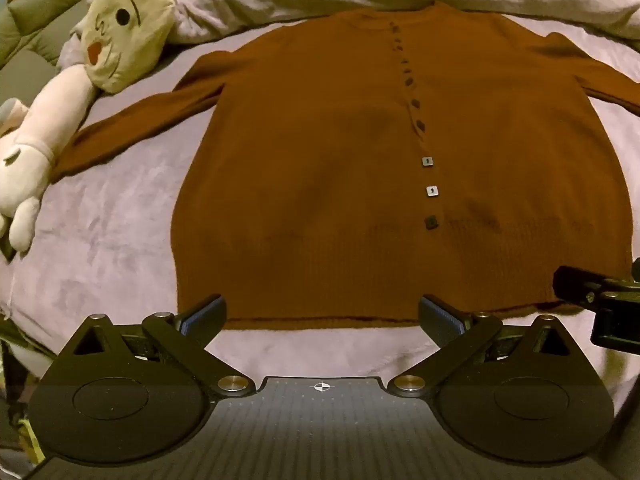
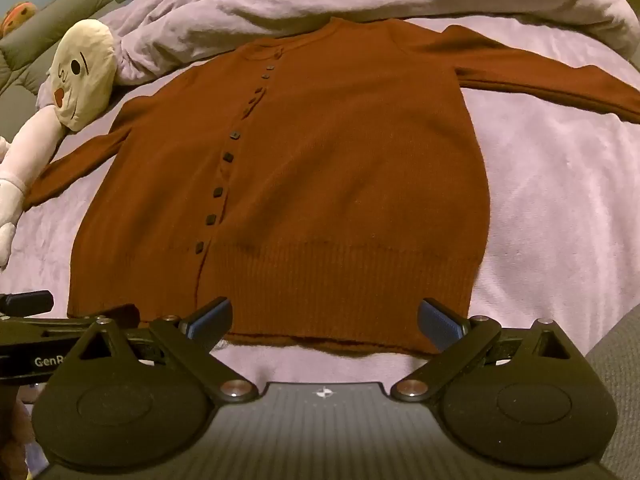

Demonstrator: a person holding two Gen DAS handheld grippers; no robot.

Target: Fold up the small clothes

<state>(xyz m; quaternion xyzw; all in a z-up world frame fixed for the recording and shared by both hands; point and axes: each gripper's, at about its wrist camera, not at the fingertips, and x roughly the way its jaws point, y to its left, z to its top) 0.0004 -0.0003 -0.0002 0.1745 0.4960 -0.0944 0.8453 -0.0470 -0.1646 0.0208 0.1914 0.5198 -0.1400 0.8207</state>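
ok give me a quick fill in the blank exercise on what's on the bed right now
1. The rust-brown cardigan lies flat with both sleeves spread ____.
2. The cardigan's front is closed by a row of ____.
3. The plush toy lies beside the cardigan's ____ sleeve as the pictures show it.
4. The left gripper and right gripper are both ____ over the hem.

Missing words: out; buttons; left; open

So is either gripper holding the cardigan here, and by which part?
Nothing is held. The left gripper and right gripper hover with jaws wide open above the cardigan's bottom hem.
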